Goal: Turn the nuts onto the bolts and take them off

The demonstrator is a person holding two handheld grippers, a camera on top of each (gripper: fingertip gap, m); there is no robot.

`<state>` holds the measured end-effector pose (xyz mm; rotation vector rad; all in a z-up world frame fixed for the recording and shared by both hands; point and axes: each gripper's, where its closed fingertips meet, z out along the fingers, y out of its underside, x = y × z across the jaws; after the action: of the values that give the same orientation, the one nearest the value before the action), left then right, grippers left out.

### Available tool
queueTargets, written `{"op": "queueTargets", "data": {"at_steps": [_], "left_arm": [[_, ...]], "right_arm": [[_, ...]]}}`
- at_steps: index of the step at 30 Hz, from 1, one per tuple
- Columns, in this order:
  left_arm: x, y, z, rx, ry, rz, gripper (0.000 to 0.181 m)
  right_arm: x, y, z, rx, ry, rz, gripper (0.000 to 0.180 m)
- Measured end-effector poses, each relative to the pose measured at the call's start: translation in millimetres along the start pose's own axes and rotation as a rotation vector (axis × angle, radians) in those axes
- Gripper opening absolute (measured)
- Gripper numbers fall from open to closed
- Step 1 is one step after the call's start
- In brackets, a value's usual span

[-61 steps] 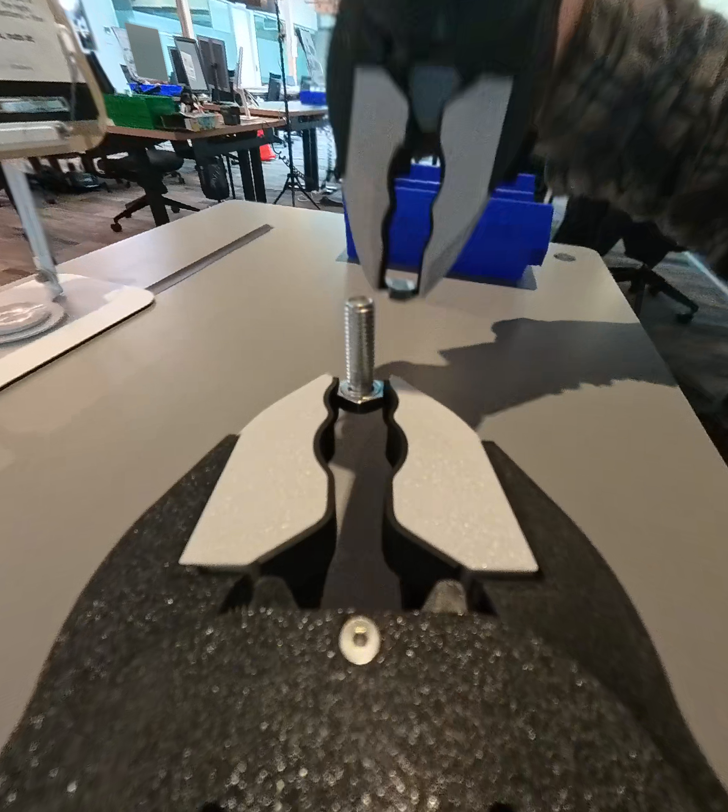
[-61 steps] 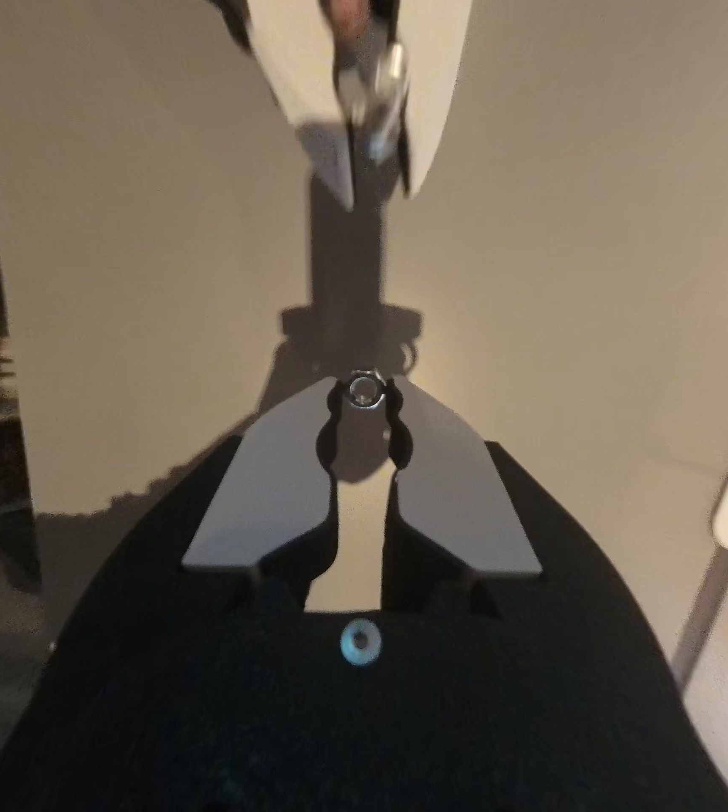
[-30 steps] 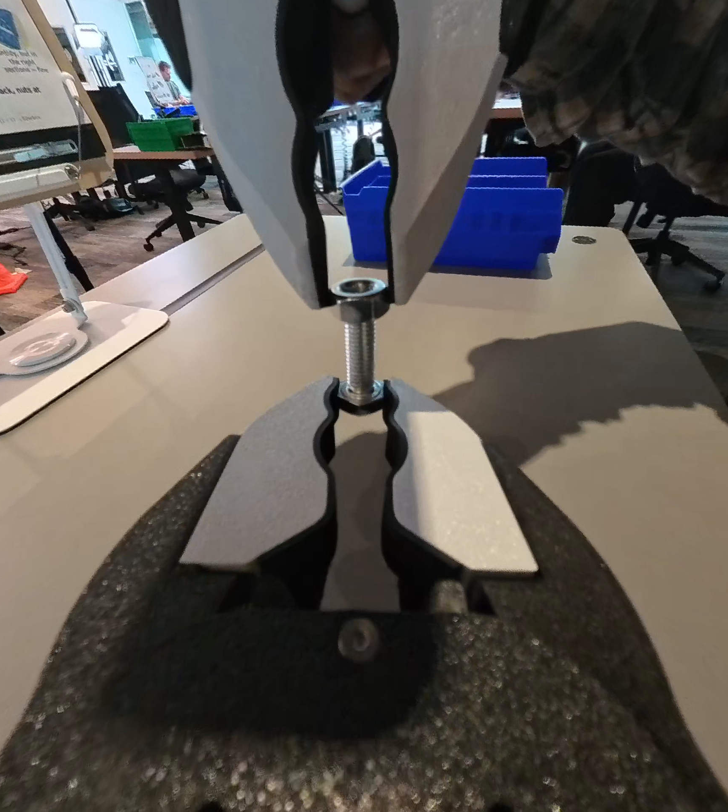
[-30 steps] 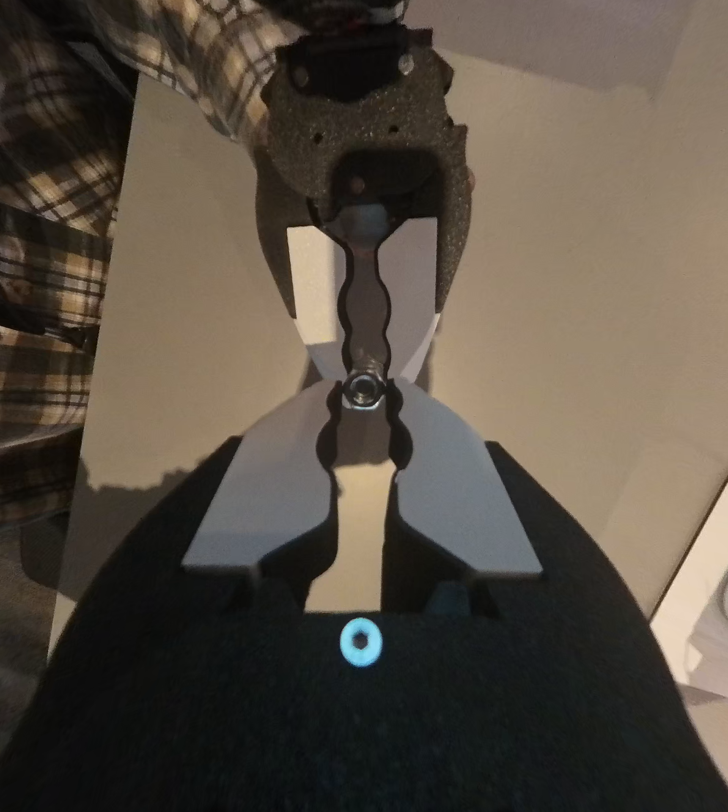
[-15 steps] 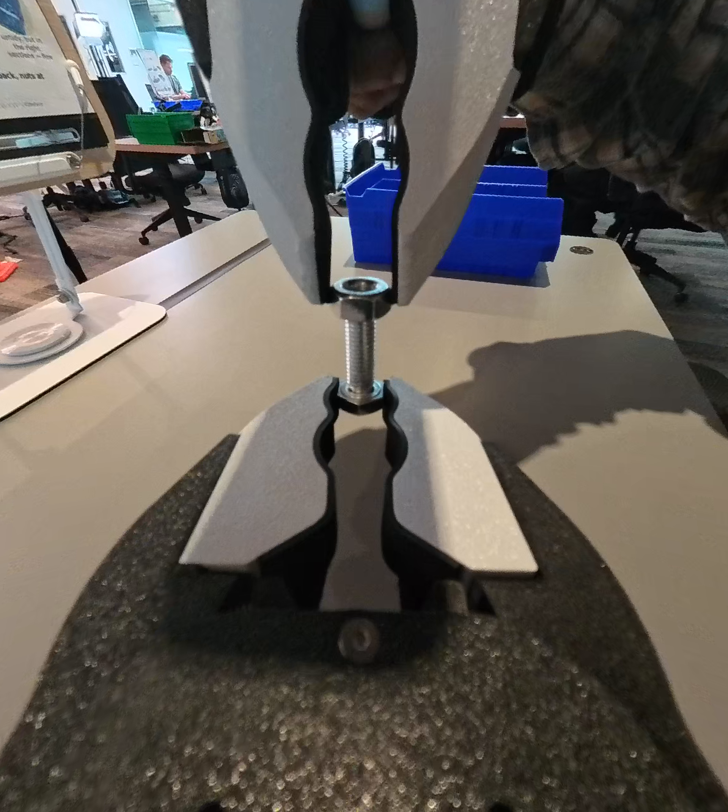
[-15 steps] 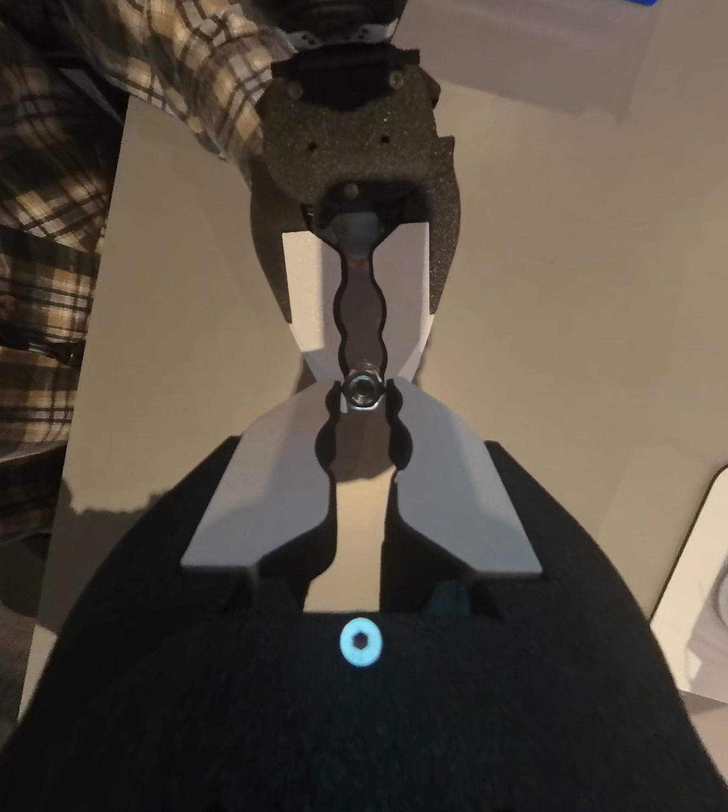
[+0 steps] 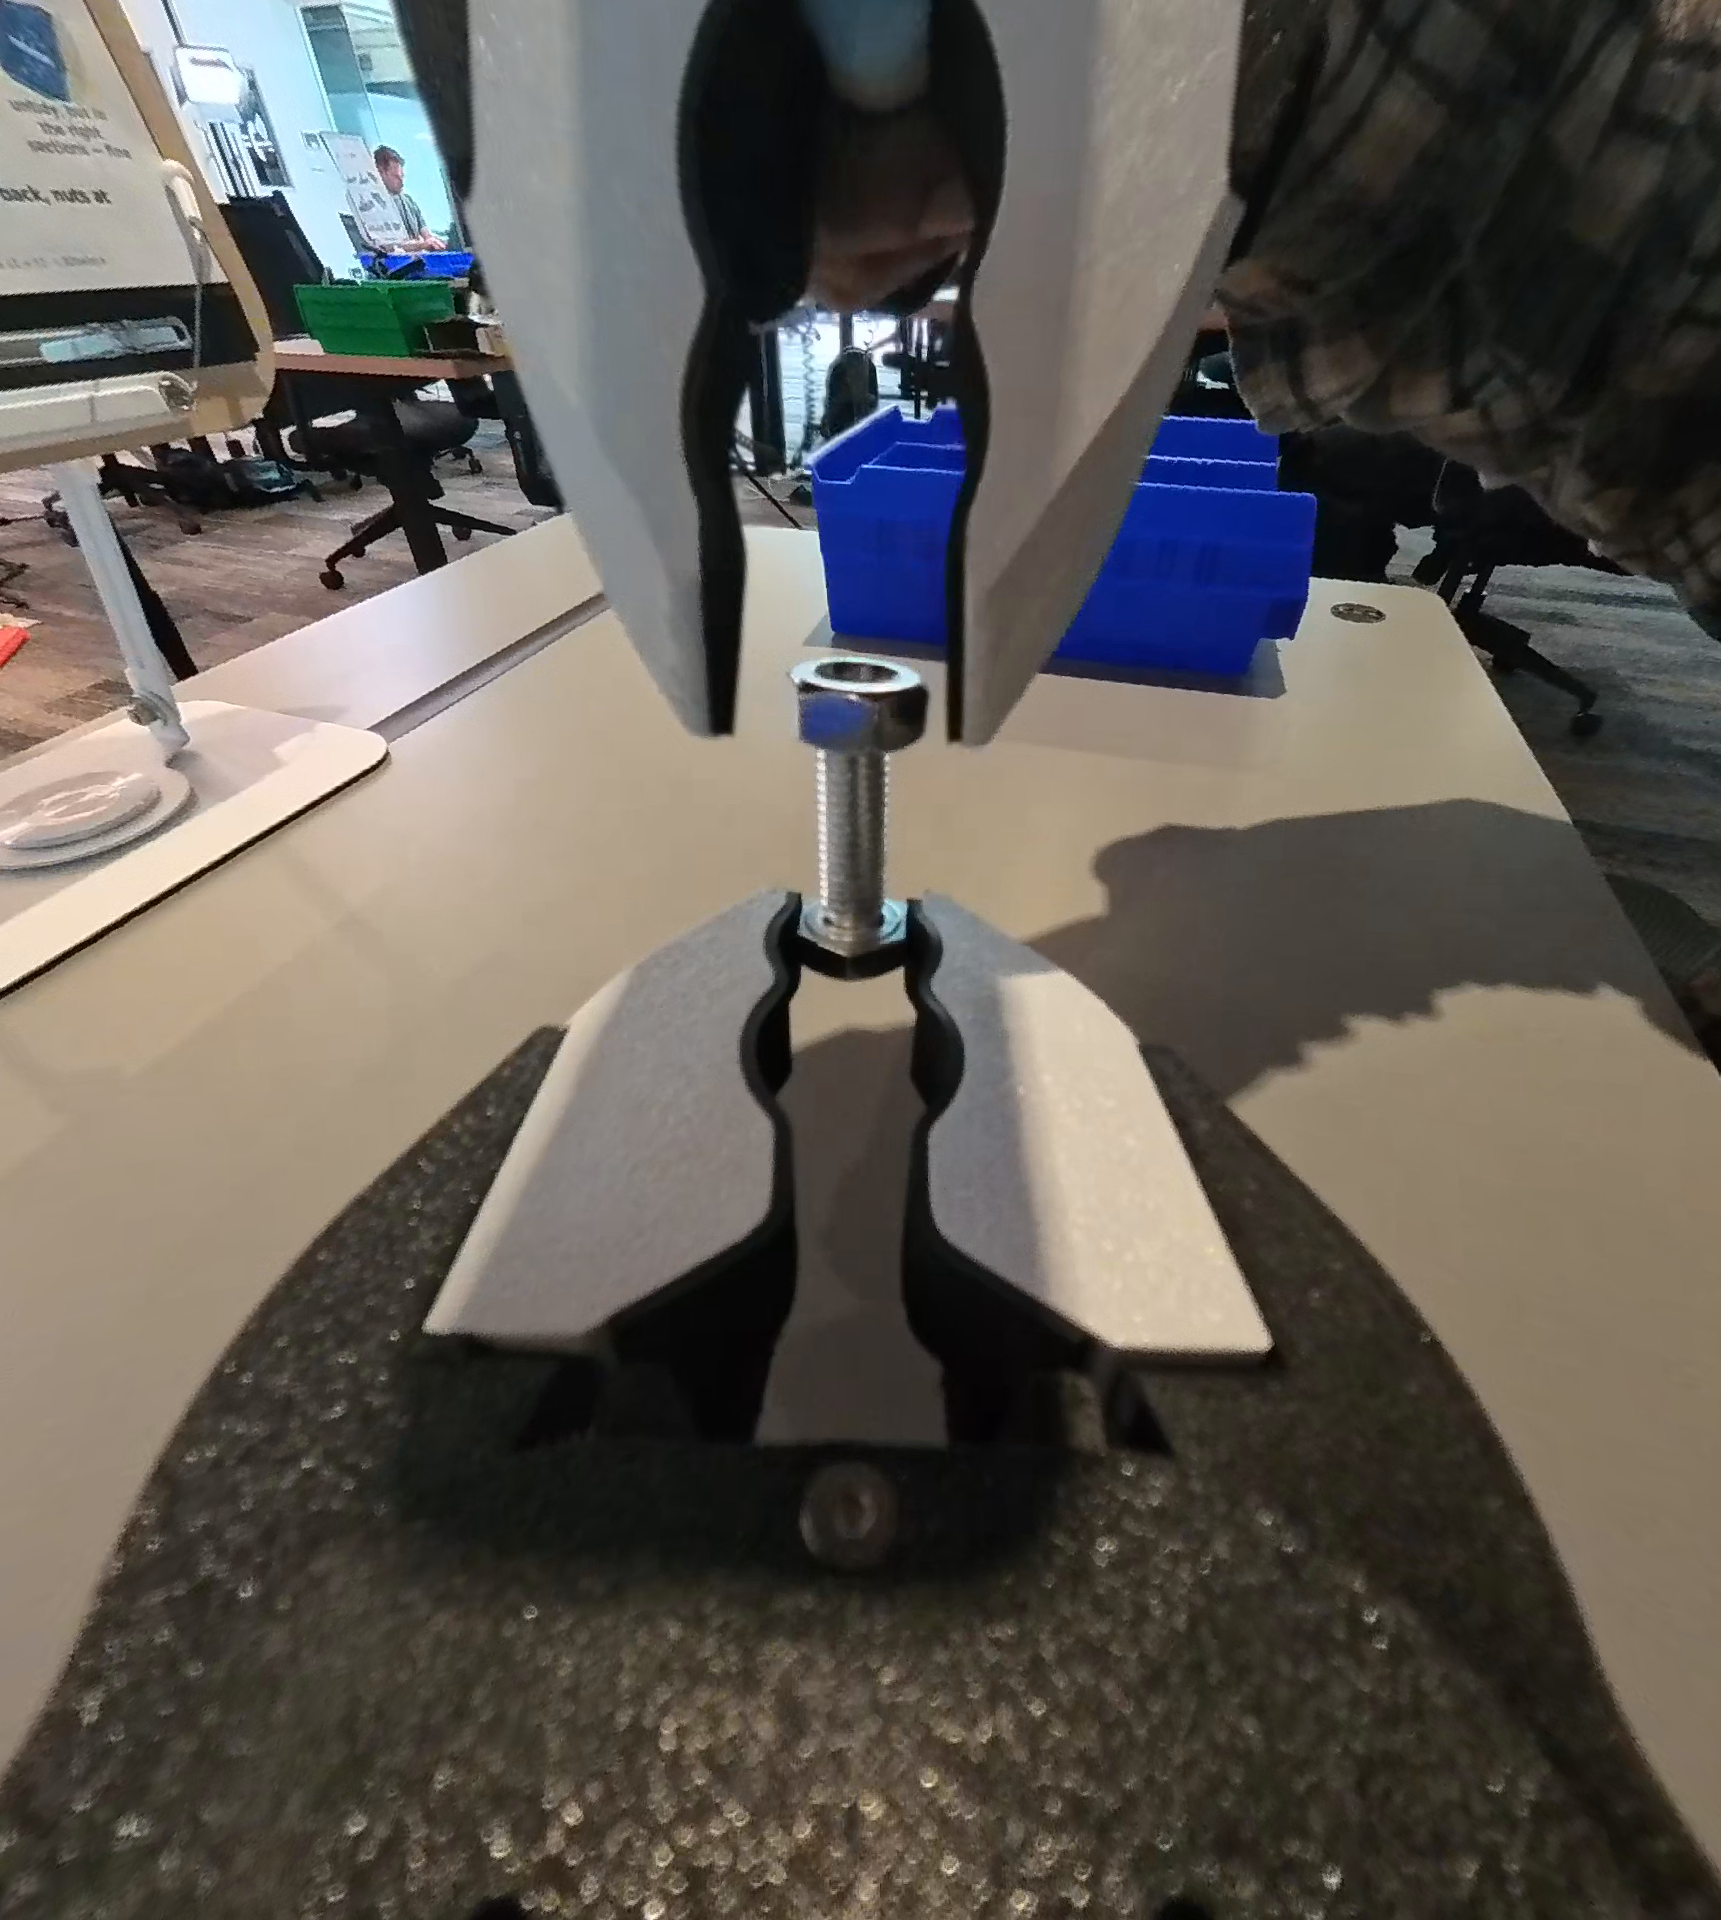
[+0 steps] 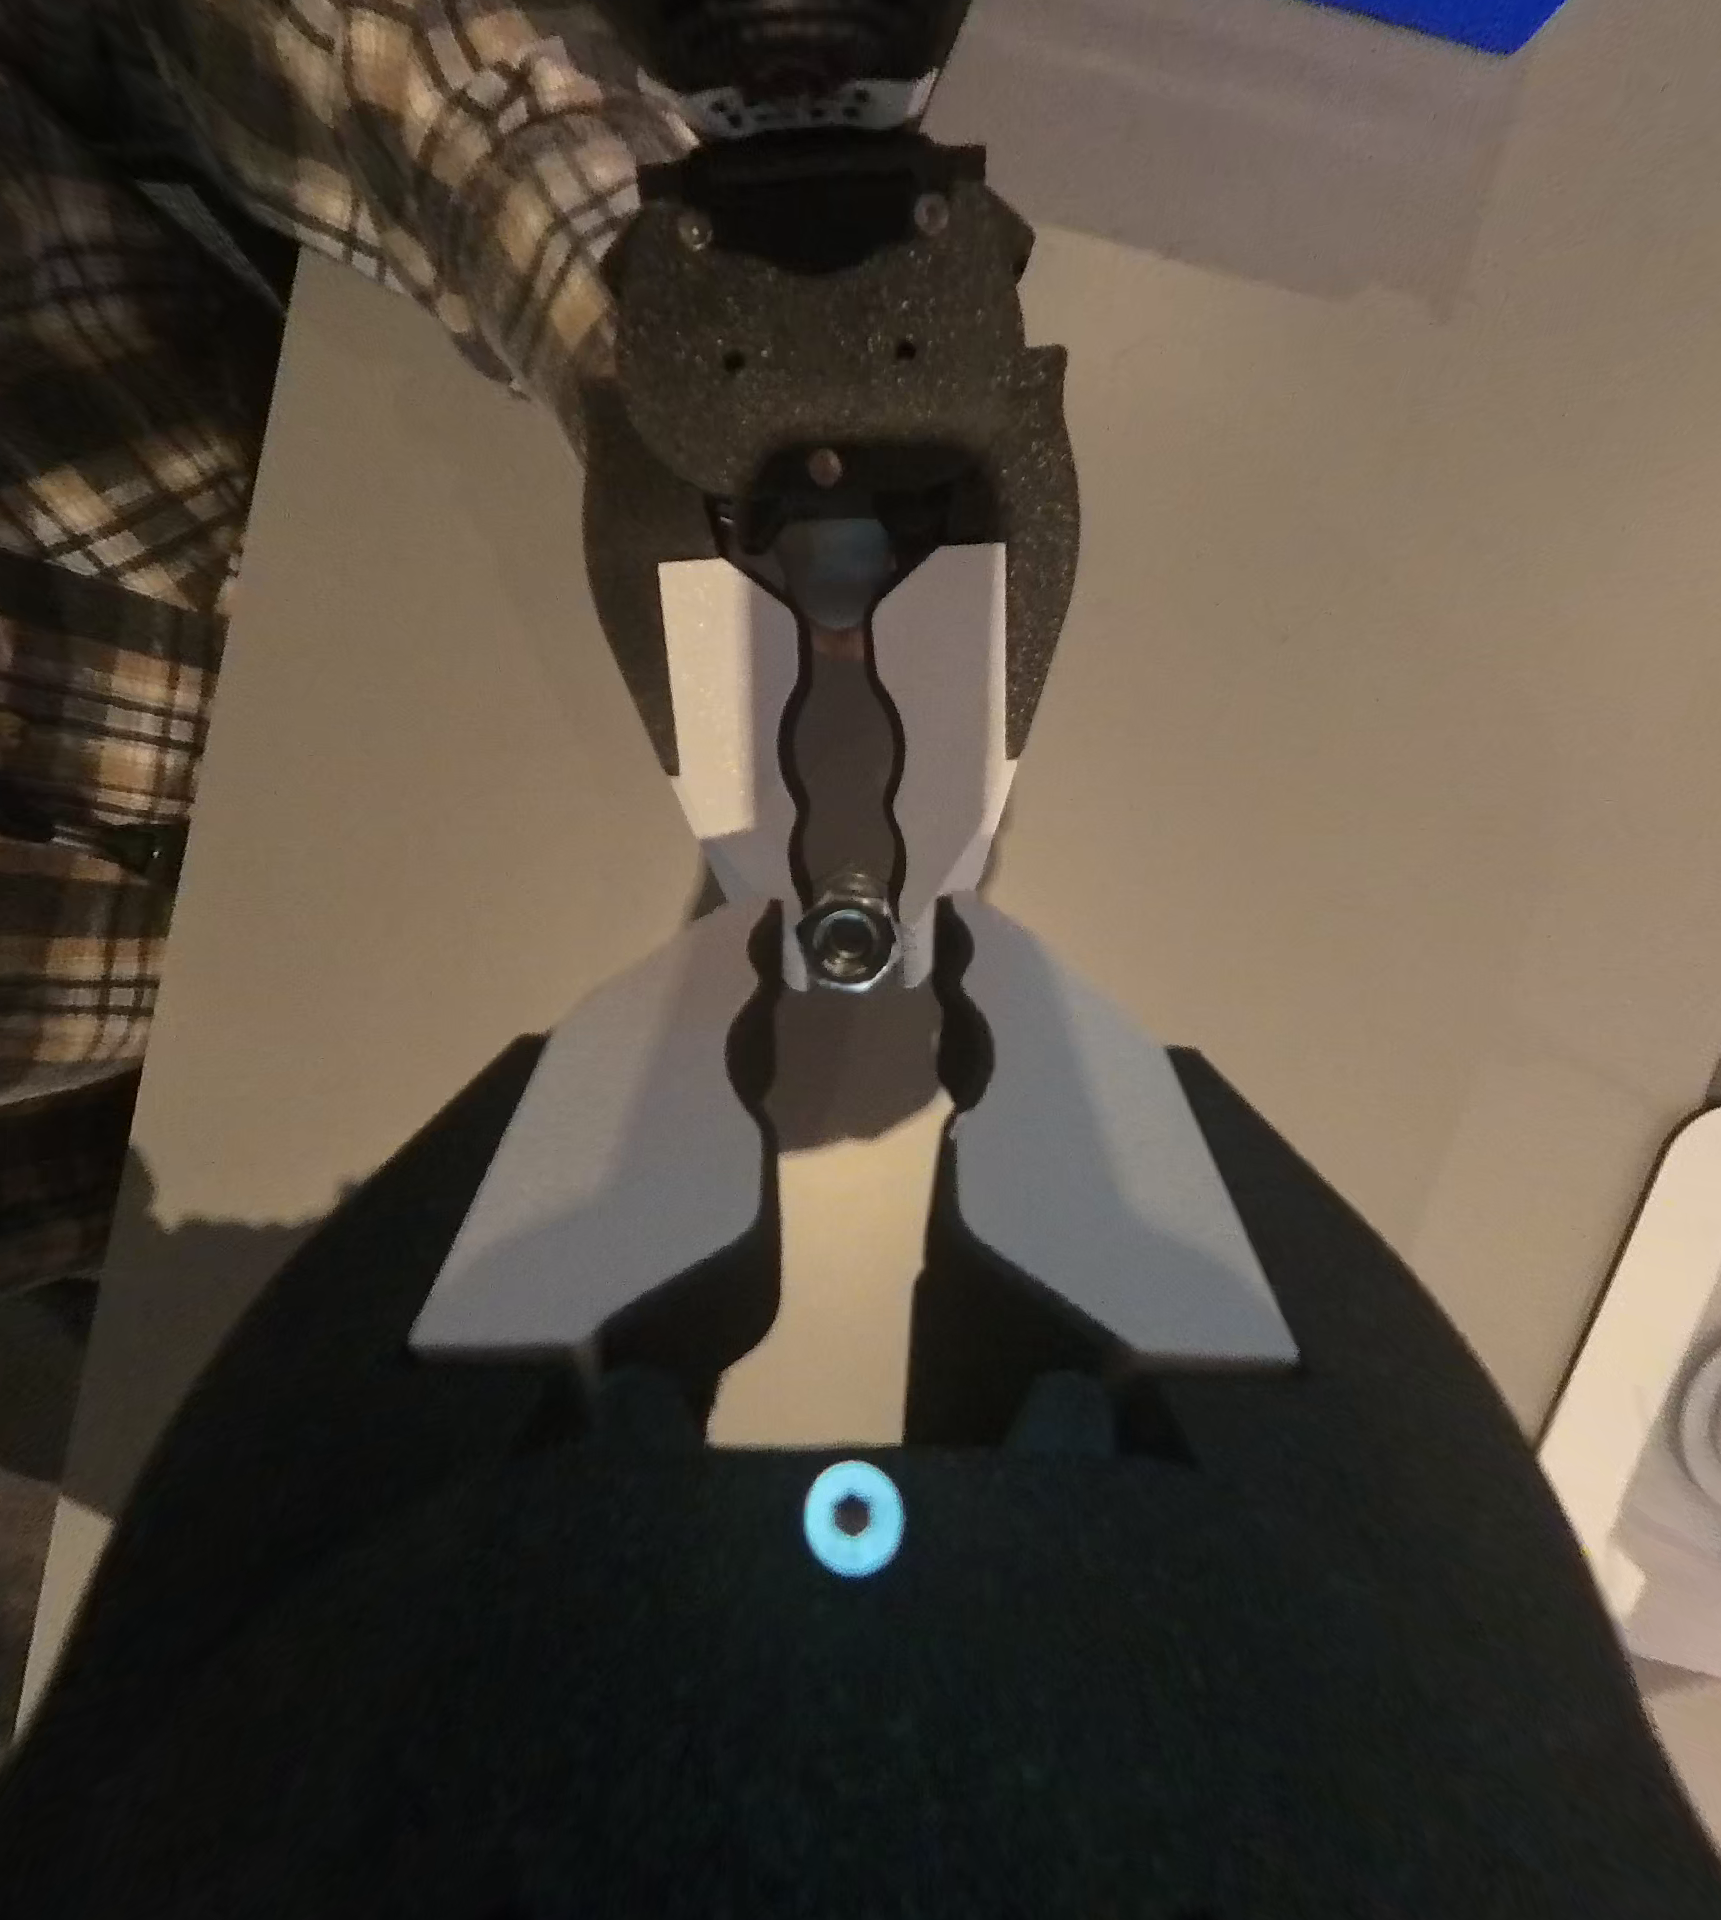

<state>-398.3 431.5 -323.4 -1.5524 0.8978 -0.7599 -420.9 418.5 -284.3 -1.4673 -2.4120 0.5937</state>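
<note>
Left wrist view: the left hand-held gripper (image 7: 851, 940), white-fingered on a black speckled foam body, is closed on the hexagonal head of an upright, threaded silver steel bolt (image 7: 848, 831). A shiny silver hexagonal steel nut (image 7: 858, 704) sits on the bolt's top end. The right hand-held gripper (image 7: 840, 717) comes down from above, its two fingertips either side of the nut with a small gap visible on each side, so it is slightly open and grips nothing. Behind stand a blue plastic bin (image 7: 1188, 566) on the pale grey bench (image 7: 420, 935) and a white stand base (image 7: 108, 821) at left.

Right wrist view: looking down, the right hand-held gripper (image 8: 851, 961) brackets the nut (image 8: 845, 951); the left hand-held gripper (image 8: 848, 899) reaches in beneath, beside a plaid sleeve (image 8: 108, 520).
</note>
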Motion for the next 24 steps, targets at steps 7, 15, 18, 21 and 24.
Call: {"op": "queueTargets", "data": {"at_steps": [7,15,18,21,24], "left_arm": [[-5.3,-2.6,-4.2,0.019,-0.009,-0.019,0.018],[-16.1,-1.9,-9.5,0.036,-0.023,-0.057,0.018],[-15.1,-3.0,-9.6,0.046,-0.015,-0.060,0.018],[-12.0,-3.4,-8.3,0.054,0.001,-0.063,0.018],[-8.2,-3.3,-6.3,0.056,0.017,-0.067,0.018]], "right_arm": [[6.3,-18.9,-24.1,0.274,0.058,0.022,0.065],[12.5,2.2,-58.8,0.929,0.162,0.218,0.103],[10.2,19.7,-54.6,1.089,0.199,0.271,0.123],[0.7,26.3,-47.7,1.172,0.223,0.277,0.126],[-8.6,22.4,-40.8,1.183,0.259,0.249,0.127]]}}
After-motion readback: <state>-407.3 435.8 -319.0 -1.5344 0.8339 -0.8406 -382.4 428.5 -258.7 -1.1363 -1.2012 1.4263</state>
